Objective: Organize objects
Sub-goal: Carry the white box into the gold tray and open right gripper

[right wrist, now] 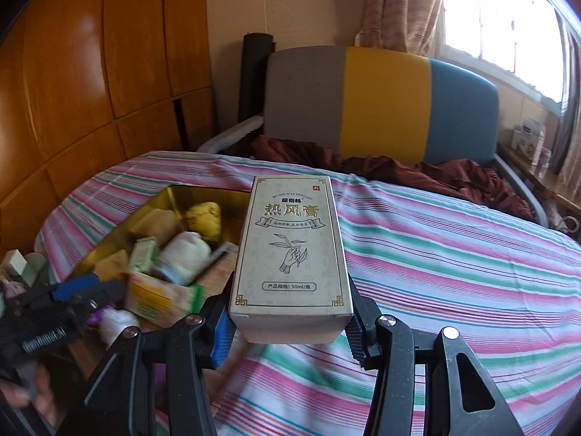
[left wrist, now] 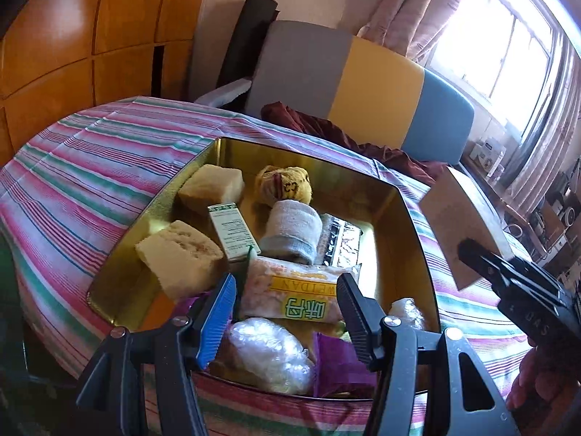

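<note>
While my right gripper (right wrist: 288, 330) clamps the tall cream cardboard box (right wrist: 290, 250) upright above the striped bedspread (right wrist: 435, 254), the gold metal tin (left wrist: 410, 225) lies leftward, under my left gripper (left wrist: 287, 312), half-open and empty.

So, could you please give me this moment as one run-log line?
right gripper: shut on beige box, above striped cloth | left gripper: open, empty, over gold tin | box not yet in tin
</note>
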`<state>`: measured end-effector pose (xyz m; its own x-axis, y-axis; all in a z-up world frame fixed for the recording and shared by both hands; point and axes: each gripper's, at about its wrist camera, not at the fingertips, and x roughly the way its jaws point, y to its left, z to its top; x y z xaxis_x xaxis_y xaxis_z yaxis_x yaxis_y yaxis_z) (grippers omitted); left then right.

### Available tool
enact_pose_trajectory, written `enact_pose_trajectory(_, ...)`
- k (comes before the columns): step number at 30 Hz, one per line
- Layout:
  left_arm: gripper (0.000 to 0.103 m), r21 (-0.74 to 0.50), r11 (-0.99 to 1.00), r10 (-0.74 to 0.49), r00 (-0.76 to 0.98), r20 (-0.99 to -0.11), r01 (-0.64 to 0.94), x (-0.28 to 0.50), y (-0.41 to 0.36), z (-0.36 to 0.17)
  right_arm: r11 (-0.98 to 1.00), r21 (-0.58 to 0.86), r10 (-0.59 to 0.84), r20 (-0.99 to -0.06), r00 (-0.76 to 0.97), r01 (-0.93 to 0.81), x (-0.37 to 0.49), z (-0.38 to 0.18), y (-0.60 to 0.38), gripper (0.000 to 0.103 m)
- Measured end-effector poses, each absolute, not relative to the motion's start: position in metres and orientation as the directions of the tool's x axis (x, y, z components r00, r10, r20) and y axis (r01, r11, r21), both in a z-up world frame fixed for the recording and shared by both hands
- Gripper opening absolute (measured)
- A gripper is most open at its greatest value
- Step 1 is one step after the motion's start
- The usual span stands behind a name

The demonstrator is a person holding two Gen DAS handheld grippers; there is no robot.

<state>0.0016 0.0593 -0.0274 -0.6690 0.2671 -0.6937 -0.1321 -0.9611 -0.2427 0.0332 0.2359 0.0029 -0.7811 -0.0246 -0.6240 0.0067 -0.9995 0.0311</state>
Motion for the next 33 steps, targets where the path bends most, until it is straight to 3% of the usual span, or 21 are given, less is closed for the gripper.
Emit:
enact_pose_trajectory(12,0.058,-0.27,-0.956,0.273,-0.669,-0.691,-0.112,-0.001,0.051,-0.021,-0.995,-0.043,0.09,-0.719,-0.689,-0.085,-0.021,-0.01,0.189,0.051)
enact_pose_trajectory(22,0.058,-0.279,-0.956,0.265,-0.671,-0.692,-0.09,-0.004,0.044,-0.021,-0.971,-0.146,0.233,-0.745,-0.625,-0.187,-0.061,-0.034,0.178,0.052)
enact_pose_trajectory(33,0.058,-0.24,-0.965,0.248,-0.678,-0.692,-0.108,-0.001,0.054,-0.024,-0.987,0.037,0.088,-0.7,-0.708,-0.159,-0.01,-0.02,0.206,0.06)
